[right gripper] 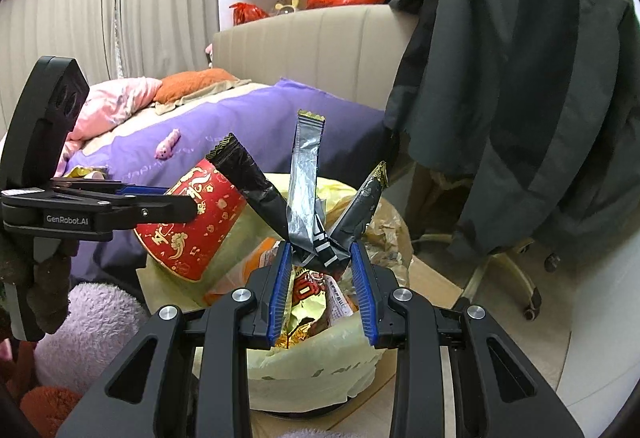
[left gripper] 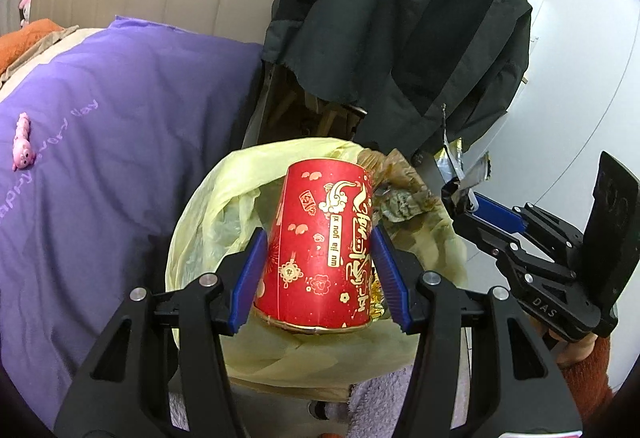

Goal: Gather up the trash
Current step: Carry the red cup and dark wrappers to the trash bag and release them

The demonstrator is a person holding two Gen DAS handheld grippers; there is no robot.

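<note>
I have both loads poised over the bin (left gripper: 208, 222), which sits on the floor just beside the bed (left gripper: 120, 110), lined with a pale yellow bag, so either can drop straight in. My left tongs (left gripper: 320, 270) pinch the red paper cup (left gripper: 320, 246) across its sides, blue pads against the wall, the cup tipped with its rim toward me and its base aimed at the bin mouth; held that way it should slide out cleanly once I let go. My right tongs (right gripper: 322, 286) are pressed on a crumpled bunch of foil wrappers (right gripper: 308, 198) at their gathered end, so the loose tails fan upward instead of catching on the liner. Below them the bin already holds snack packets and brown paper. From the right wrist view the cup hangs at the left, over the bin's near-left edge; whether it fully clears the rim I can't quite judge. A dark jacket (left gripper: 400, 38) hangs over the chair on the far right, out of the way.
</note>
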